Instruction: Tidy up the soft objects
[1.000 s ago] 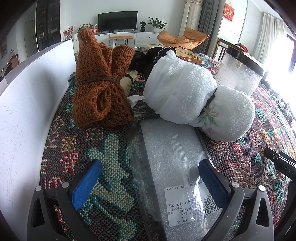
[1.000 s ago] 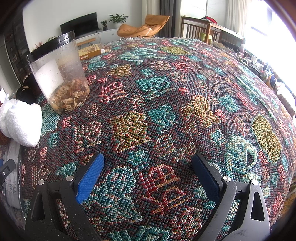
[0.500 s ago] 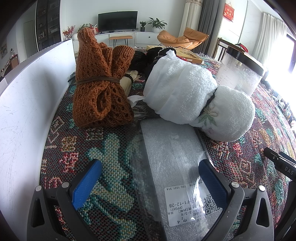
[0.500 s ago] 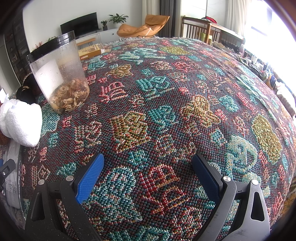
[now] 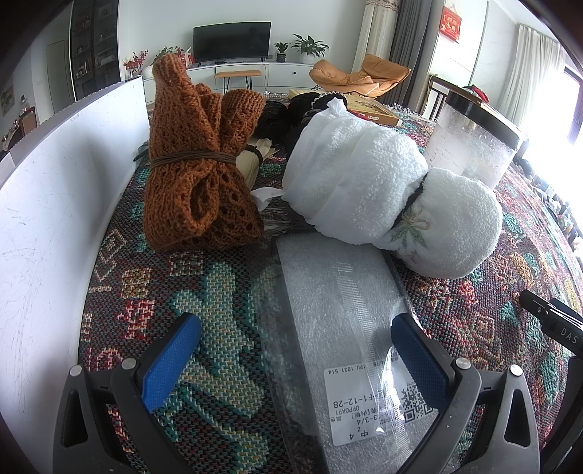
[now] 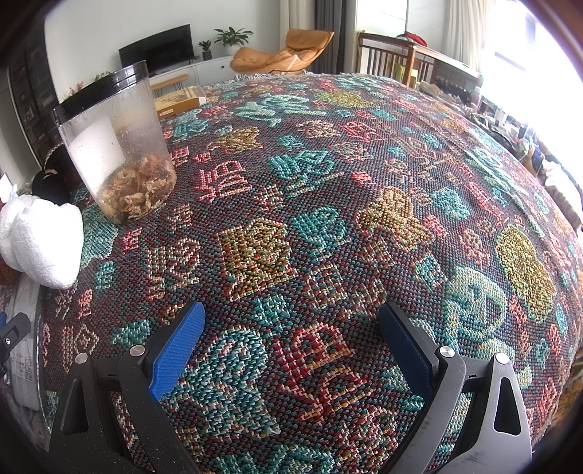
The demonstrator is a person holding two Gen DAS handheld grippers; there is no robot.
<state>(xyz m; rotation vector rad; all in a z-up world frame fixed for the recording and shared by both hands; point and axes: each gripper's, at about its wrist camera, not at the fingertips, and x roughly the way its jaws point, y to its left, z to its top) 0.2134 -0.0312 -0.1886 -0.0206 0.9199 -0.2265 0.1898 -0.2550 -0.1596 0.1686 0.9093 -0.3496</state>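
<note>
No visible change anywhere.

Clear jar (image 6: 120, 146) w/ black lid on patterned cloth (image 6: 328, 204); white board (image 5: 54, 204) at left.

This is a home living room. A flat television (image 5: 231, 41) stands on a long white cabinet (image 5: 255, 73) with potted plants (image 5: 309, 45) beside it, an orange lounge chair (image 5: 359, 74) sits near long curtains (image 5: 379, 34), and a dark shelf unit (image 5: 96, 47) lines the wall. A patterned woven cloth (image 6: 328, 218) covers the surface.
</note>
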